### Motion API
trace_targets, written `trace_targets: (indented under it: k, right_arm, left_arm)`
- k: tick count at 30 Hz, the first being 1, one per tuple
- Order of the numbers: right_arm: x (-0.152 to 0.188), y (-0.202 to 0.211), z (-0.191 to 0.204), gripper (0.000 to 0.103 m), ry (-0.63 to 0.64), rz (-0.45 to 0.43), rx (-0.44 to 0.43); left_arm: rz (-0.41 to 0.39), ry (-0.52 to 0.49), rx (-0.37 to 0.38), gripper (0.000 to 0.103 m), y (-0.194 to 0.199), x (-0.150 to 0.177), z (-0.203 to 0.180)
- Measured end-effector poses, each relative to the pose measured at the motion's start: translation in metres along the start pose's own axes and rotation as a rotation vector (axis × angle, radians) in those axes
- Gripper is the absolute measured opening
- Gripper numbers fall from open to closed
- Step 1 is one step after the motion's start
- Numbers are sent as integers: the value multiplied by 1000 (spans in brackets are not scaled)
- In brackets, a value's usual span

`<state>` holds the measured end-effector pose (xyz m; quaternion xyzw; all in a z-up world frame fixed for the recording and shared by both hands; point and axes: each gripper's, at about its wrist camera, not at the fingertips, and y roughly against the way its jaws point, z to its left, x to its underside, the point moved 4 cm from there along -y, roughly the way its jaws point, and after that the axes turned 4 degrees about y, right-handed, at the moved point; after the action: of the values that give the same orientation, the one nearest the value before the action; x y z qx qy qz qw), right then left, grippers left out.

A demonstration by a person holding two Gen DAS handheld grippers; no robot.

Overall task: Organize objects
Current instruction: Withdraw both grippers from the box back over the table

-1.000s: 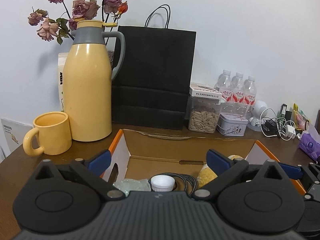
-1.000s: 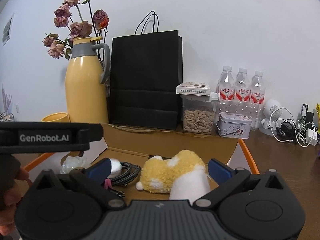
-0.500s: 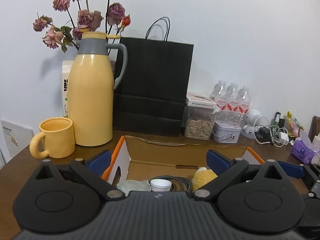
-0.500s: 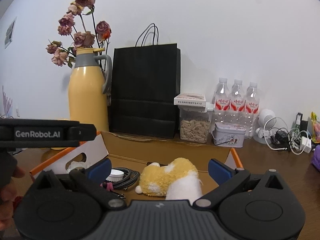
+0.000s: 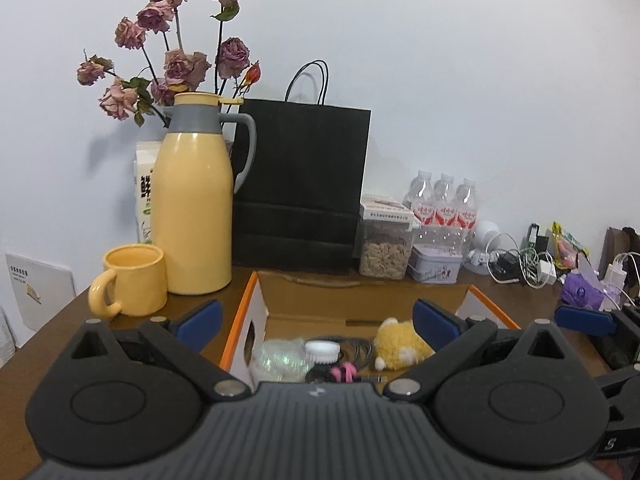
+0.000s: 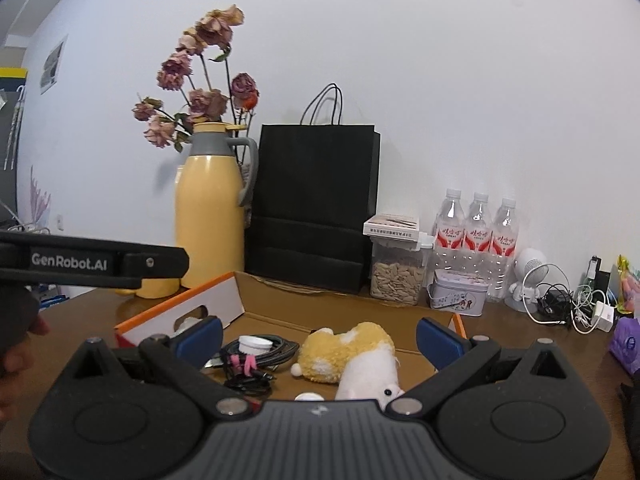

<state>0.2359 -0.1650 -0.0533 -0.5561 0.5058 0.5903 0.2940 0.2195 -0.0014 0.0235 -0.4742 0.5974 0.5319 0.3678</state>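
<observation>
An open cardboard box (image 5: 344, 300) (image 6: 320, 312) with orange-edged flaps sits on the brown table. Inside lie a yellow and white plush toy (image 5: 400, 346) (image 6: 344, 352), a coiled black cable with a pink tie (image 5: 344, 372) (image 6: 248, 364), a white cap (image 5: 322, 350) (image 6: 255, 344) and crumpled clear plastic (image 5: 280, 360). My left gripper (image 5: 318, 316) is open above the box's near side, holding nothing. My right gripper (image 6: 320, 330) is open too, above the toy, with nothing between its fingers.
Behind the box stand a yellow thermos jug (image 5: 194, 200), a yellow mug (image 5: 134, 280), dried roses (image 5: 180, 60), a black paper bag (image 5: 300, 192), a seed jar (image 5: 386, 248), a small tin (image 5: 436, 268), water bottles (image 5: 444, 204) and tangled chargers (image 5: 520, 264). A hand (image 6: 16, 344) holds the left gripper.
Both grippers have risen and drawn back from the box, so more of its inside and the wall behind shows. Their jaws stay open and the box contents have not moved.
</observation>
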Motion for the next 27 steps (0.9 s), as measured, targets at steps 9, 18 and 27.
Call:
trace_targets:
  k: [9, 18, 27]
  right_arm:
    - [23, 32, 4, 103, -7, 69, 15]
    - [39, 63, 10, 103, -16, 114, 22]
    - [64, 85, 26, 103, -8, 184, 1]
  left_arm:
    - [51, -1, -4, 103, 35, 20, 13]
    - [88, 11, -27, 103, 69, 37, 29]
    - [148, 26, -45, 103, 95, 61, 51]
